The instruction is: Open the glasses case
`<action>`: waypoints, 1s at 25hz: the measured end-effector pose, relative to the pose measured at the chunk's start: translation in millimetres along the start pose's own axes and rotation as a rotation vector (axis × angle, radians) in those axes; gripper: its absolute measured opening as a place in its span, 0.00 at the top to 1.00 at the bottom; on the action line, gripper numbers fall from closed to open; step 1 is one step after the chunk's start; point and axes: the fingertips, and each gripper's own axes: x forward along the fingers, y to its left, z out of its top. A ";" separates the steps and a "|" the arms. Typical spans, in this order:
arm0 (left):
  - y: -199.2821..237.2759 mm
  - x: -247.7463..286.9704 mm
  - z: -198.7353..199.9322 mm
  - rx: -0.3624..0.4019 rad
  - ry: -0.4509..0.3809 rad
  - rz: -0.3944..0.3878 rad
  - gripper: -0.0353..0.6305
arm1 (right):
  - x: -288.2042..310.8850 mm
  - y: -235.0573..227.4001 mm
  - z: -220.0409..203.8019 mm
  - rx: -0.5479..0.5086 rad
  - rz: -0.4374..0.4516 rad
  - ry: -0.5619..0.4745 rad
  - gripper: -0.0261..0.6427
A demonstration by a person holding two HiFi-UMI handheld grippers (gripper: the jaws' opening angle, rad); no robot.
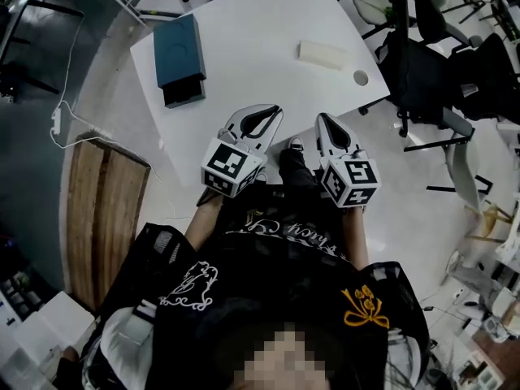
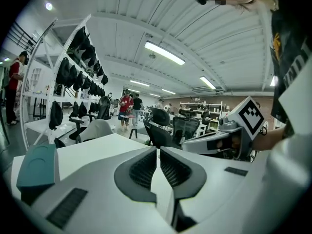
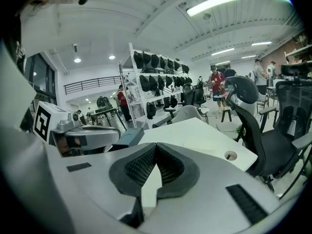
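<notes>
Both pairs of my fingers are pressed together with nothing between them. Those of my left gripper [image 2: 158,151] and my right gripper [image 3: 155,147] hover side by side at the near edge of the white surface [image 1: 260,39]. The teal glasses case [image 1: 179,55] lies flat, well ahead and to the left of my left fingers, untouched and closed. A dark inner part shows at its near end, and whatever it holds is hidden. I judge I should part the fingers before arriving, pin the body with one pair, and work the lid or sleeve with the other. A pale oblong block [image 1: 322,54] lies ahead of my right fingers.
</notes>
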 end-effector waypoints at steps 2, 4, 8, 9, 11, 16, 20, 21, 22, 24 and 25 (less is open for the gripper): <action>7.0 16.8 5.8 -0.019 -0.002 0.008 0.90 | 12.4 -14.8 7.9 -0.023 0.011 0.017 0.94; 12.7 35.6 12.2 -0.031 -0.004 0.018 0.90 | 24.7 -32.7 14.2 -0.061 0.010 0.038 0.94; 17.2 71.2 18.3 -0.041 -0.009 0.030 0.90 | 45.9 -64.9 23.5 -0.121 0.012 0.074 0.94; 18.3 78.5 18.3 -0.045 -0.005 0.034 0.90 | 51.1 -71.6 24.0 -0.121 0.020 0.082 0.94; 21.5 92.3 19.3 -0.054 0.002 0.045 0.89 | 62.5 -88.1 23.0 -0.120 0.036 0.097 0.94; 28.4 122.0 25.2 -0.049 0.016 0.084 0.89 | 91.8 -131.6 22.5 -0.154 0.053 0.135 0.94; 32.8 138.5 24.6 -0.051 0.028 0.113 0.89 | 112.1 -161.8 16.6 -0.190 0.057 0.164 0.94; 34.4 140.8 23.6 -0.052 0.033 0.124 0.89 | 117.8 -167.4 14.6 -0.206 0.062 0.172 0.94; 35.9 142.9 22.7 -0.054 0.038 0.135 0.89 | 123.2 -172.7 12.8 -0.226 0.067 0.181 0.94; 38.3 147.0 22.0 -0.055 0.046 0.153 0.89 | 133.6 -182.5 9.2 -0.268 0.075 0.204 0.94; 39.8 149.3 22.2 -0.054 0.049 0.160 0.89 | 138.9 -186.8 7.3 -0.285 0.080 0.218 0.94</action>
